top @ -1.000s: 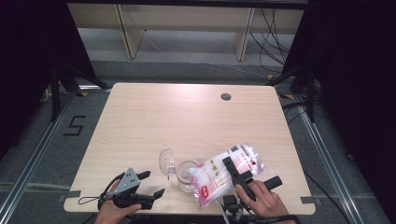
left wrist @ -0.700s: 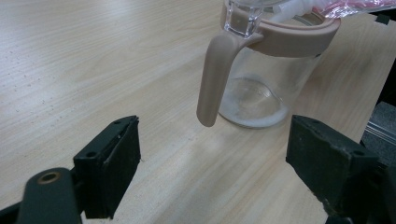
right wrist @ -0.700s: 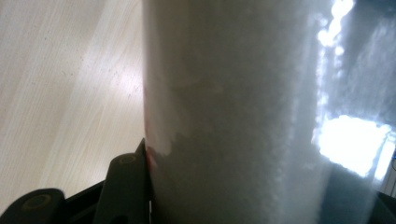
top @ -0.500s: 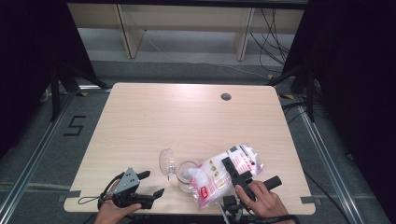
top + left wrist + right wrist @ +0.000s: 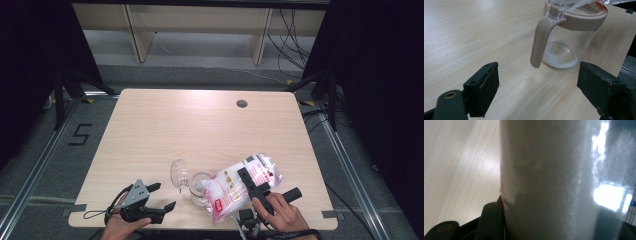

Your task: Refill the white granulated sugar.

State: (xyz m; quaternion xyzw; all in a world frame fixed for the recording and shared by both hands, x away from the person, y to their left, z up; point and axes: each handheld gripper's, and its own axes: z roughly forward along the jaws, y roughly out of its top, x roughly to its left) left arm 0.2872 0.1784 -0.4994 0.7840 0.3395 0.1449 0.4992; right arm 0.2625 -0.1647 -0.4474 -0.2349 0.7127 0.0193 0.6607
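Pouring called for a steady tilt: the right gripper (image 5: 252,184) was clamped on the bag of white powder (image 5: 235,189), its mouth over the glass jar (image 5: 200,189) near the table's (image 5: 200,125) front edge, while the left gripper (image 5: 162,196) waited beside it, jaws apart

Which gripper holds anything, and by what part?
Right gripper clamps the bag of white powder across its middle. Left gripper is open, holding nothing.
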